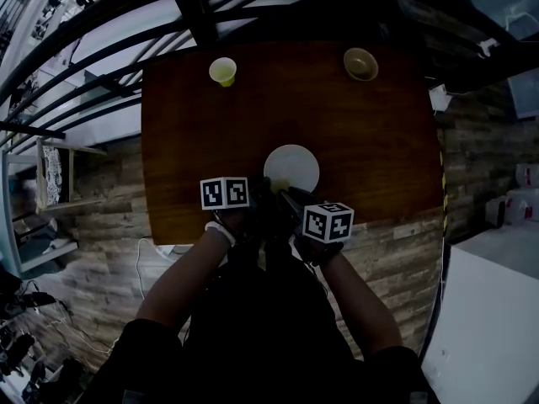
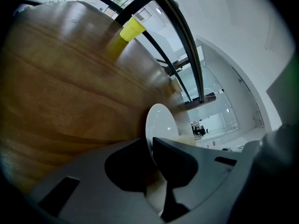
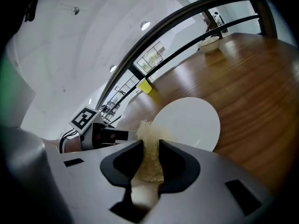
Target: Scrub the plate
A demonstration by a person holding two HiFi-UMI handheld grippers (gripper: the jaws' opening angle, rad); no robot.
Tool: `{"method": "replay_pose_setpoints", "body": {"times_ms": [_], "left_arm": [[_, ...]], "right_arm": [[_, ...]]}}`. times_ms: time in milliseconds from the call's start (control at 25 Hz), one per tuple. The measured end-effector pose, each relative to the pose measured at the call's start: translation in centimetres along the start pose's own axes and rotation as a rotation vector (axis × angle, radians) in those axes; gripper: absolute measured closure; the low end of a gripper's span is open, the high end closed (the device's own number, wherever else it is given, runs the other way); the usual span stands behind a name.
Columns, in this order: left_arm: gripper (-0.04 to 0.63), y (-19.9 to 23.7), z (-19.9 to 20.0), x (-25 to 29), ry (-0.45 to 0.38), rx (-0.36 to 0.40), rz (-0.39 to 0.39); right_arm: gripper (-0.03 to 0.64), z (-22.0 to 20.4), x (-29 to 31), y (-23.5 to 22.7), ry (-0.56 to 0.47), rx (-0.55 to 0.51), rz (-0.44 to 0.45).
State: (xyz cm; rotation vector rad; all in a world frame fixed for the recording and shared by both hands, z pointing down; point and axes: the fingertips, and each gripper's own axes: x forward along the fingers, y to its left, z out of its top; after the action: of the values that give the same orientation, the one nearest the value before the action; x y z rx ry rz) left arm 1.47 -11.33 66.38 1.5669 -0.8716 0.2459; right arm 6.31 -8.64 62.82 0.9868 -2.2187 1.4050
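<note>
A white plate is at the near middle of the brown table. In the left gripper view the plate shows edge-on, and my left gripper is shut on its near rim. In the right gripper view my right gripper is shut on a yellowish sponge, whose tip sits at the near left edge of the plate. From the head, both grippers, left and right, meet at the plate's near edge. The left gripper's marker cube shows beside the sponge.
A yellow cup stands at the table's far left and a tan bowl at the far right. Black railing bars run behind the table. A white counter stands at the right on the wood-plank floor.
</note>
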Motion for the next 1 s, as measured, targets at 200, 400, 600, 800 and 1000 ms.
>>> {"method": "replay_pose_setpoints", "body": {"times_ms": [200, 400, 600, 800, 1000], "left_arm": [[0.538, 0.2, 0.0, -0.1, 0.003, -0.004, 0.005], [0.538, 0.1, -0.1, -0.1, 0.002, -0.007, 0.007], [0.538, 0.0, -0.1, 0.0, 0.009, -0.004, 0.011], [0.538, 0.0, -0.3, 0.1, 0.011, -0.003, 0.013], [0.538, -0.2, -0.2, 0.2, 0.009, -0.007, 0.007]], "right_arm": [[0.5, 1.1, -1.2, -2.2, -0.025, 0.023, -0.052], [0.5, 2.1, -2.9, -4.2, -0.062, 0.043, -0.086], [0.5, 3.2, -4.2, -5.6, -0.1, 0.062, -0.105], [0.5, 3.3, -4.5, -5.6, -0.112, 0.071, -0.109], [0.5, 2.8, -3.9, -2.8, -0.096, 0.049, -0.058]]}}
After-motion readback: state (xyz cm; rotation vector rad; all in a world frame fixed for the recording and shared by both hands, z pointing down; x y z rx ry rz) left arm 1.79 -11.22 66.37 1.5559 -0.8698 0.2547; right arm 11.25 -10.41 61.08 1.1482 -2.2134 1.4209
